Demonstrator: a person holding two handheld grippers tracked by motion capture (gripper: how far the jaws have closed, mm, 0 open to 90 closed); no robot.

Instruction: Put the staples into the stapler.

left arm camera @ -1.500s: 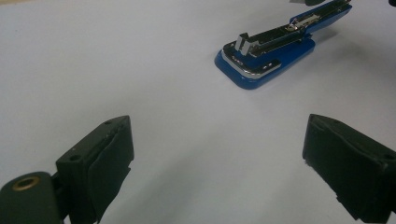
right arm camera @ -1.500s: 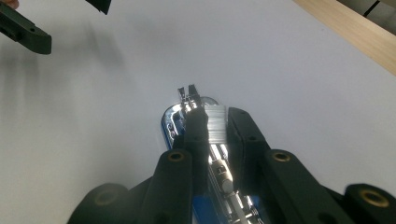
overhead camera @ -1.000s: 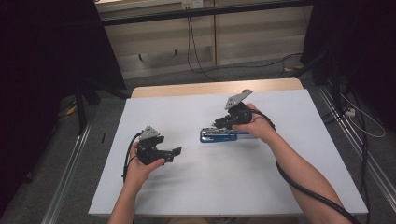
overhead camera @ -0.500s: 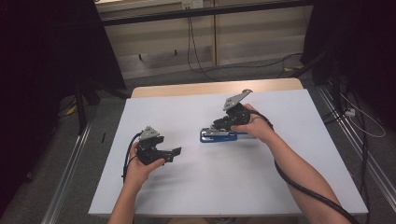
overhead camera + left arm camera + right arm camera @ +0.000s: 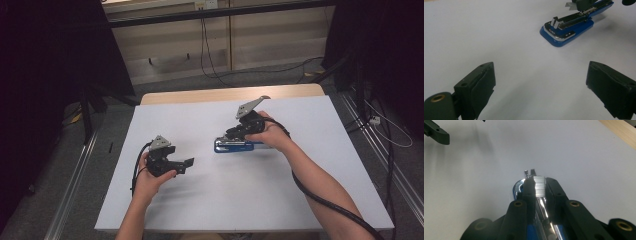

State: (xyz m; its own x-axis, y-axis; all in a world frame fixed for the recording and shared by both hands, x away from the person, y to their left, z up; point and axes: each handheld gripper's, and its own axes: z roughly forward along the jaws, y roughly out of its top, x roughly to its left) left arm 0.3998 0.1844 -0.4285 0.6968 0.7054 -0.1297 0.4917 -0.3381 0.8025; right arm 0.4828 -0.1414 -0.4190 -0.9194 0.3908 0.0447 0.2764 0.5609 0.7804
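A blue stapler [image 5: 234, 146] lies flat on the white worktop [image 5: 310, 200], a little right of the middle and towards the far side, its long axis running left to right in the high view; its top is swung open, so the bright metal staple channel [image 5: 570, 19] lies bare above the blue base; this channel is the one holder in the scene, and whether staples already sit along it cannot be told. The right tool [image 5: 535, 185] is held low over the stapler from the right end, its grey plate [image 5: 251, 104] tilted up behind it; in the right gripper view its two black jaws stand close together, pinching a short silvery strip of staples [image 5: 539, 185] between them, right above the front of the channel; whether the strip touches the metal below cannot be told. The left tool [image 5: 186, 164] rests at the left of the worktop, well apart from the stapler, gripped by the person's left hand [image 5: 150, 181] with its cable [image 5: 135, 172] looping beside the wrist; in the left gripper view its jaws are spread wide with bare white surface between them, and the stapler's blue nose shows beyond them at the upper right; a strip of pale wood [image 5: 200, 95] shows at the worktop's far edge.
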